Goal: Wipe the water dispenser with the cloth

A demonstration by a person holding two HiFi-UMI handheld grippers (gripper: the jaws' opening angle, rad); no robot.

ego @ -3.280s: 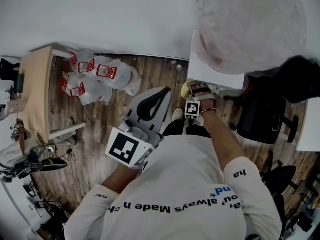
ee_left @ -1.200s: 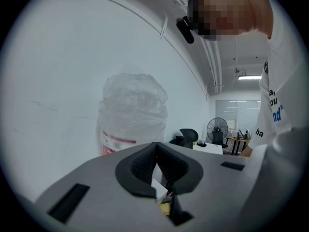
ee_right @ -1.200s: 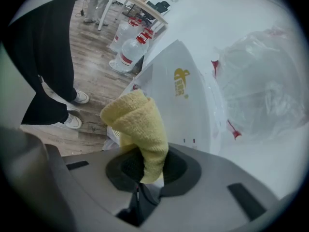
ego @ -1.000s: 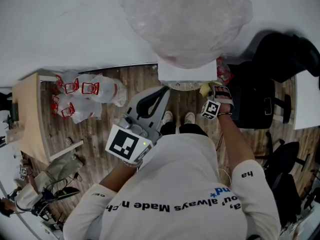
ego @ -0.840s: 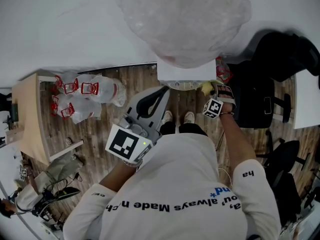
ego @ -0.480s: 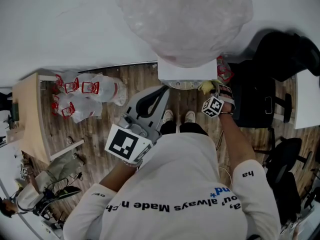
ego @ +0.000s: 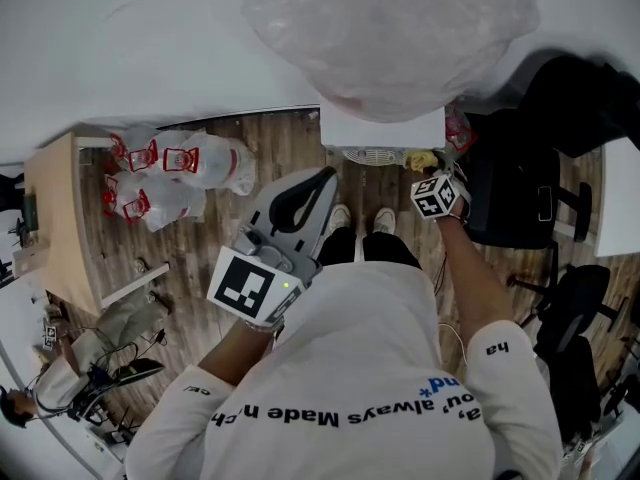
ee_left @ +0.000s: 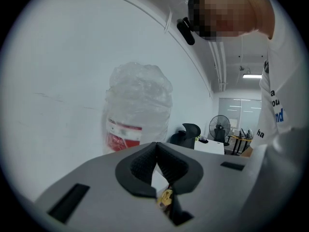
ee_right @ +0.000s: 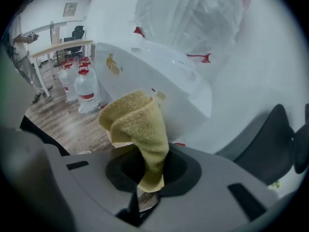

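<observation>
My right gripper (ee_right: 152, 170) pinched the yellow cloth (ee_right: 137, 124) by the water dispenser (ee_right: 159, 76); my left gripper (ee_left: 157, 146) hung, jaws pressed together.

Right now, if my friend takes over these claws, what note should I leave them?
Left claw: shut, empty, held back from the dispenser.
Right claw: shut on the folded yellow terry cloth.
The white water dispenser, with a clear plastic bottle on top, stands straight ahead. The cloth is at its front right corner; I cannot tell if it touches.
Done: cloth picked up and brought to the dispenser. How much is wiped cannot be told.
Left: wipe the white casing, probably front and sides.
</observation>
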